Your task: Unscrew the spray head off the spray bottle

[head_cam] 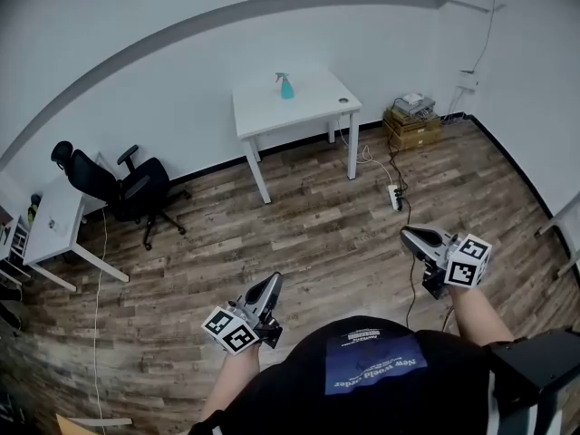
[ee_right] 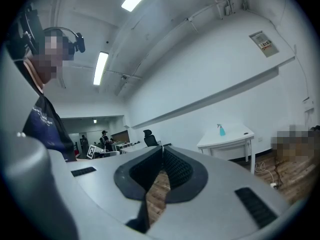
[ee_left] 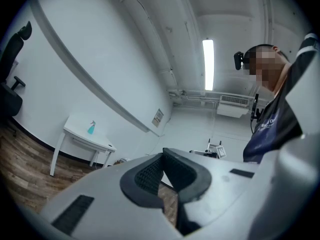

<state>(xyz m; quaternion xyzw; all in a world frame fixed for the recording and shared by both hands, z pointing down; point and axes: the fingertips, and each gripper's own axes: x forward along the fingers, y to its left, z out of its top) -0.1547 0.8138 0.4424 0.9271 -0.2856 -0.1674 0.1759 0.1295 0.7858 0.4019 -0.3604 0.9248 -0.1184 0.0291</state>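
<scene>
On far tbl (head_cam: pixel 313 100), spray bottle (head_cam: pixel 286 87) tiny.

Spray bottle (head_cam: pixel 287 89) on far bench (head_cam: pixel 313 109): tiny in every view. Join between spray head (head_cam: pixel 282 76) and bottle too small to tell.
Small dark object (head_cam: pixel 344 101) near bench corner: cannot identify.
Second bench (head_cam: pixel 53 229) at left: cut by head view's edge, items on it unclear.
Stuff atop cardboard boxes (head_cam: pixel 412 120): unclear.
Wall notice (ee_right: pixel 263 41): print unreadable.
Distant figures (ee_right: pixel 105 136) in right gripper view: too small to make out.
Person's torso (head_cam: pixel 372 370): cut by bottom edge.
</scene>
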